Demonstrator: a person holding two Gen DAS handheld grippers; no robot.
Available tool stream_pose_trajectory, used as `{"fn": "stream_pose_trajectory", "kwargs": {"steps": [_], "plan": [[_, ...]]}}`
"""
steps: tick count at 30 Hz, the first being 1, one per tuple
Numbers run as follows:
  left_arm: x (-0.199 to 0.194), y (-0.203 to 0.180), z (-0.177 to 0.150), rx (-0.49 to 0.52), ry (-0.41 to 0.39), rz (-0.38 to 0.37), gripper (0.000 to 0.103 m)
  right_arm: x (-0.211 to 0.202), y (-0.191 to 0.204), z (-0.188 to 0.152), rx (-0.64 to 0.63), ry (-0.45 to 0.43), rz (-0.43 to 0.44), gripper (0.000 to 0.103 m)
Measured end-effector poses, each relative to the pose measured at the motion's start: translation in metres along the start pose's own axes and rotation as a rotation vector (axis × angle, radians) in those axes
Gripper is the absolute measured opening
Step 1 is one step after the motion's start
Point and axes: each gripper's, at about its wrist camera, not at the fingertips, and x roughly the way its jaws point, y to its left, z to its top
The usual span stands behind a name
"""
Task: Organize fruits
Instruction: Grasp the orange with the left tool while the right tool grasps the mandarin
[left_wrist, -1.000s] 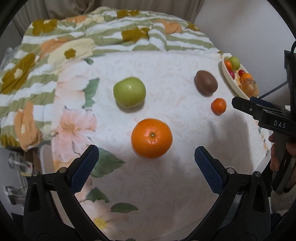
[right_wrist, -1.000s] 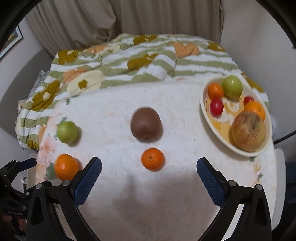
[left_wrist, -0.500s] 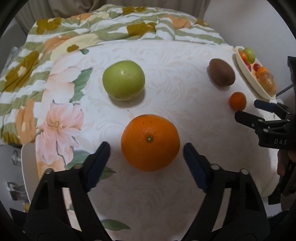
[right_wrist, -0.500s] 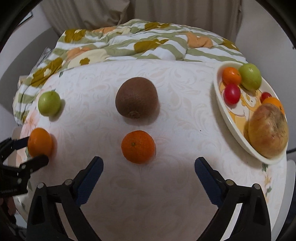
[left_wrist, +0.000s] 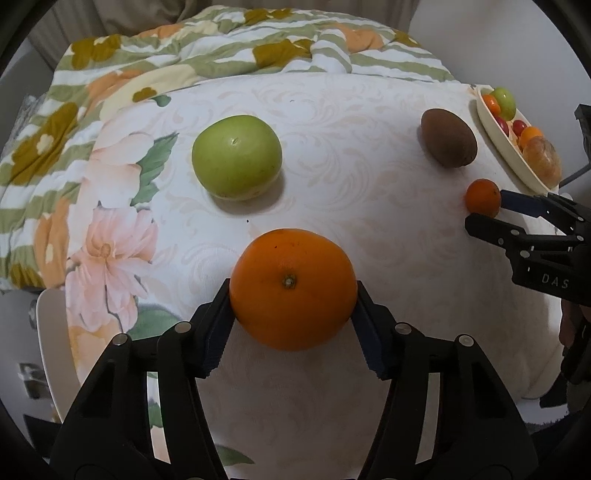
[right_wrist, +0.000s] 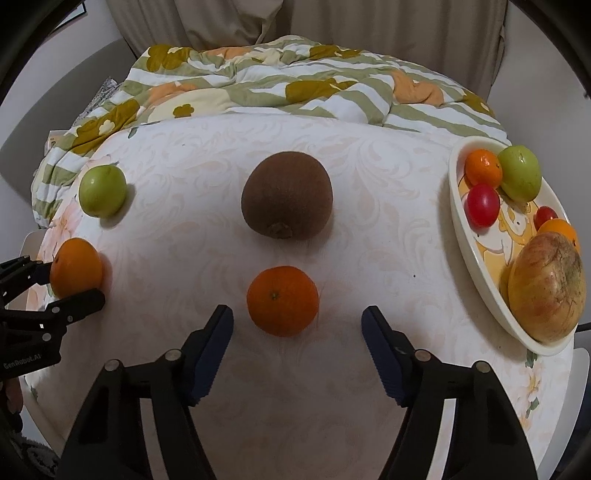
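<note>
My left gripper (left_wrist: 291, 332) is shut on a large orange (left_wrist: 293, 288) that rests on the white tablecloth; it also shows at the left of the right wrist view (right_wrist: 75, 266). My right gripper (right_wrist: 297, 347) is open, its pads either side of a small orange (right_wrist: 282, 300), not touching it; this orange shows in the left wrist view (left_wrist: 482, 197). A brown kiwi (right_wrist: 287, 195) lies just beyond it. A green apple (left_wrist: 236, 156) lies beyond the large orange. An oval plate (right_wrist: 476, 258) at the right holds several fruits.
A floral striped blanket (right_wrist: 295, 85) is bunched along the table's far edge. A curtain (right_wrist: 332, 22) and wall stand behind it. The round table's front edge (right_wrist: 295, 461) is close below both grippers.
My left gripper moved in and closed on the large orange. My right gripper moved closer to the small orange and narrowed its opening around it.
</note>
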Motion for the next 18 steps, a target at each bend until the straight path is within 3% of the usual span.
{"fn": "stream_pose_trajectory", "kwargs": {"steps": [6, 10, 18], "plan": [[-0.002, 0.003, -0.002, -0.020, 0.006, 0.003, 0.067, 0.003, 0.003, 0.005, -0.019, -0.004, -0.002, 0.053], [-0.004, 0.009, -0.005, -0.031, 0.007, 0.016, 0.067, 0.002, 0.006, 0.008, -0.026, -0.013, -0.003, 0.034], [-0.017, 0.022, -0.009, -0.052, -0.014, 0.019, 0.067, -0.013, 0.014, 0.015, -0.024, -0.057, -0.008, 0.033]]}}
